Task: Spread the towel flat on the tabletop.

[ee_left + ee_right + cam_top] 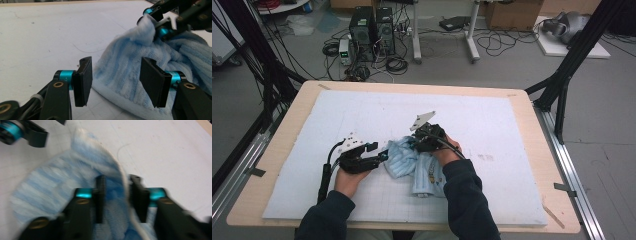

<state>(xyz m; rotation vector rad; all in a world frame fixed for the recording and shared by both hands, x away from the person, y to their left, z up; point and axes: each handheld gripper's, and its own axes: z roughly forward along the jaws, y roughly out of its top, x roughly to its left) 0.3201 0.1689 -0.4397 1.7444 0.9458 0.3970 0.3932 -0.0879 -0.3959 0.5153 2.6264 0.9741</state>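
High view: pale blue striped towel (414, 167) lying crumpled near the middle of the worktop (522, 107), on a white gridded mat (492, 130) bordered by a bare wooden rim; left tongs (379, 156) just beside the towel's left edge, right tongs (418, 145) on the towel's upper fold. Grip detail too small to read here; floor beyond the worktop carrying two black computer towers (372, 32) and loose cables (507, 42). Left gripper view: left tongs (115, 80) standing apart, flat black rectangular pads (83, 80) on turquoise collars, towel (122, 72) rising between and behind them, no pad pressing on it; cloth thick and ribbed, looped terry pile, white hemmed edge along the mat. Same view, top right: right tongs (153, 23) pinching a raised peak of cloth, fabric bunched and pulled up into a tent shape. Right gripper view, blurred: right tongs (117, 197) brought close together with a fold of towel (50, 187) and its white hem clamped between the pads; one jaw of the left tongs (35, 135) at upper left. Mat surface matte, faintly scuffed and marked with thin lines.
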